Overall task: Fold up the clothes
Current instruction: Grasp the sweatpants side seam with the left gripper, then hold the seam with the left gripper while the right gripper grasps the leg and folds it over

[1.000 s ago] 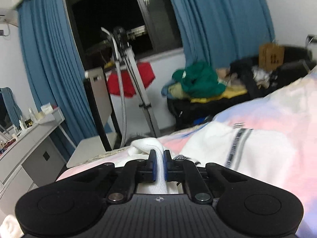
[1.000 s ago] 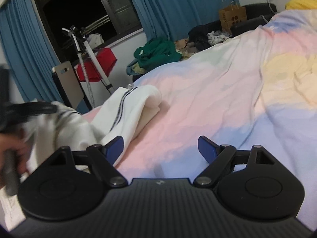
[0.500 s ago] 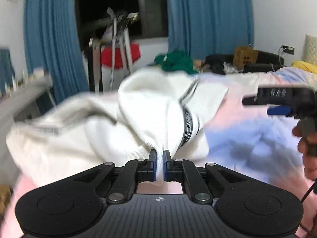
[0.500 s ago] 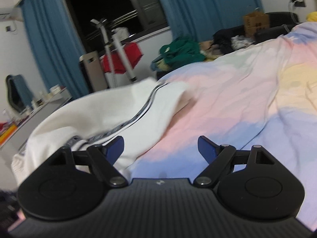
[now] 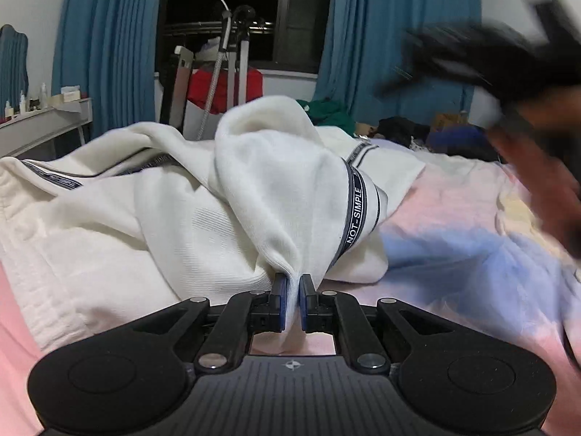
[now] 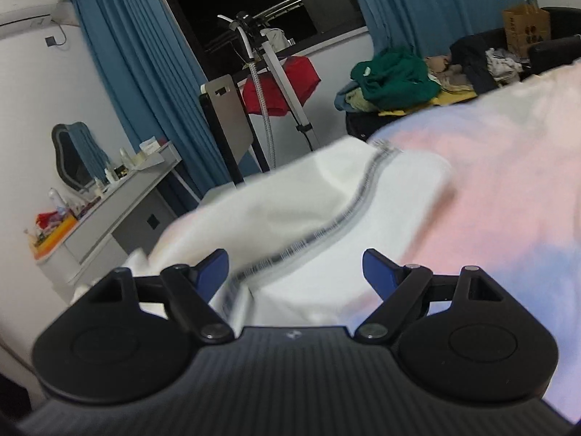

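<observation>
A white garment (image 5: 189, 210) with a dark lettered stripe (image 5: 357, 214) lies bunched on the pastel pink and blue bedsheet (image 5: 454, 254). My left gripper (image 5: 289, 292) is shut on a pinched fold of it, the cloth rising in a peak above the jaws. The right gripper (image 5: 483, 61) passes as a dark blur at the upper right of the left wrist view. In the right wrist view the right gripper (image 6: 296, 270) is open and empty, held over the garment (image 6: 308, 210), whose stripe (image 6: 326, 232) runs between the jaws.
A grey dresser (image 6: 120, 210) with small items stands at the left. A clothes steamer stand (image 6: 268, 72) and a red cloth (image 6: 287, 83) stand by the dark window with blue curtains. A pile of clothes (image 6: 395, 80) and a paper bag (image 6: 524, 27) lie beyond the bed.
My left gripper has pulled the garment onto the bed and turned. The right gripper has swung left over the garment and stayed open.
</observation>
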Demonstrator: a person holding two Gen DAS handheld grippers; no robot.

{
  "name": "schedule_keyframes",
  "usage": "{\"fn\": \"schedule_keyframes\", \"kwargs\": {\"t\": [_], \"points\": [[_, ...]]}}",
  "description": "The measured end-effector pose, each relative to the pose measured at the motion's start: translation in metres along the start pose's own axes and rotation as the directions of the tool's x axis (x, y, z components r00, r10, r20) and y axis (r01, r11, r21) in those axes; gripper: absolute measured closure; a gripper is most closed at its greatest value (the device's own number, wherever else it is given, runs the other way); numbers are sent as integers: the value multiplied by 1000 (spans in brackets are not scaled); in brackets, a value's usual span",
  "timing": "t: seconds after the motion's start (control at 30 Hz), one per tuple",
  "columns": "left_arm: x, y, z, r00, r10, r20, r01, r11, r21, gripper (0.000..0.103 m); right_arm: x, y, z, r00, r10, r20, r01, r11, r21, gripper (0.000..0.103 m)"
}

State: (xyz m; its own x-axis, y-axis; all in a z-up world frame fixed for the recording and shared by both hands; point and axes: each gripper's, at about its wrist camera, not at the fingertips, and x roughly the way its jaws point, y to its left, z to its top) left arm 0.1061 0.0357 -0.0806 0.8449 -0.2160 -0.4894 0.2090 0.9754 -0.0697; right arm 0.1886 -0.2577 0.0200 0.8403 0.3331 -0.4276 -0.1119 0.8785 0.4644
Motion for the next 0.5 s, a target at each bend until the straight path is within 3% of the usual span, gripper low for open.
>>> {"fn": "schedule_keyframes", "kwargs": {"t": [0.1,0.2,0.3,0.4,0.5], "points": [[4,6,1,1000,-25,-7,25,999,-29,95,58,15,29,998,1,-70,1,1000,28,22],[7,17,0,997,-71,-11,69,993,-92,95,109,30,53,990,-107,-87,104,994,-38,23],[11,23,-2,995,-101,-3,100,987,-122,95,155,28,74,980,-152,-129,156,987,24,25],[18,27,-1,992,-124,-1,122,982,-143,95,188,28,81,966,-198,-166,207,977,42,30],[21,33,-2,988,-152,6,150,973,-175,95,212,41,73,940,-283,-190,275,959,-71,42]]}}
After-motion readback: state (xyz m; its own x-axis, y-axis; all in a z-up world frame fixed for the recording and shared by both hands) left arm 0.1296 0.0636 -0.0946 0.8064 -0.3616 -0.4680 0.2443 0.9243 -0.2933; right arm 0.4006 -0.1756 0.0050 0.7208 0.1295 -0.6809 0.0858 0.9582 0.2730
